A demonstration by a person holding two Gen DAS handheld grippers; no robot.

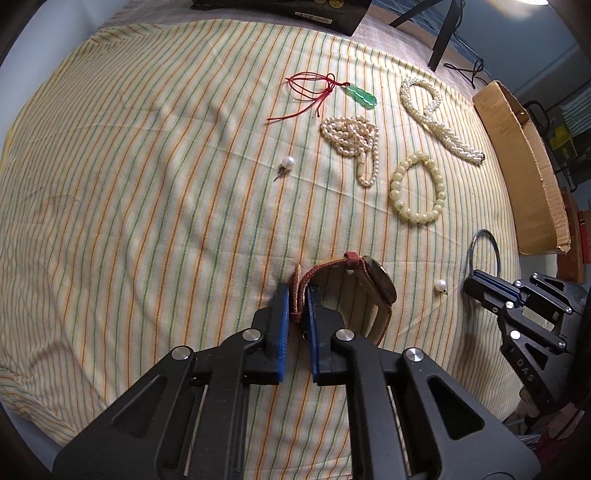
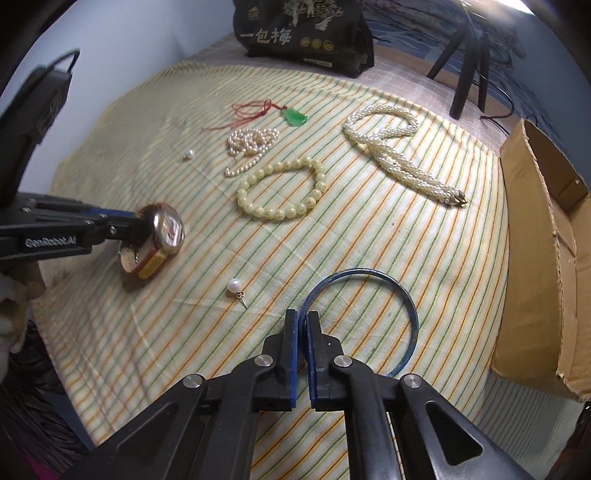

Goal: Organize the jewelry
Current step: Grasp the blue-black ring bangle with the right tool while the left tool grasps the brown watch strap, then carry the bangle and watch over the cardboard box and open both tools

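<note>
My left gripper (image 1: pixel 298 291) is shut on the red strap of a wristwatch (image 1: pixel 373 284) and holds it at the near side of the striped cloth (image 1: pixel 147 184); the watch also shows in the right wrist view (image 2: pixel 162 232). My right gripper (image 2: pixel 303 317) is shut on a thin blue bangle (image 2: pixel 406 295), also seen in the left wrist view (image 1: pixel 495 247). On the cloth lie a cream bead bracelet (image 2: pixel 258 210), a pearl strand (image 2: pixel 251 144), a thick pearl rope (image 2: pixel 402 166), a green pendant (image 2: pixel 295 116) on red cord, and two pearl earrings (image 2: pixel 234 286) (image 2: pixel 189 154).
A cardboard box (image 2: pixel 535 258) stands along the right edge of the cloth. A black printed bag (image 2: pixel 303 33) stands at the far edge. Black stand legs (image 2: pixel 469 62) and cables are behind the table at the far right.
</note>
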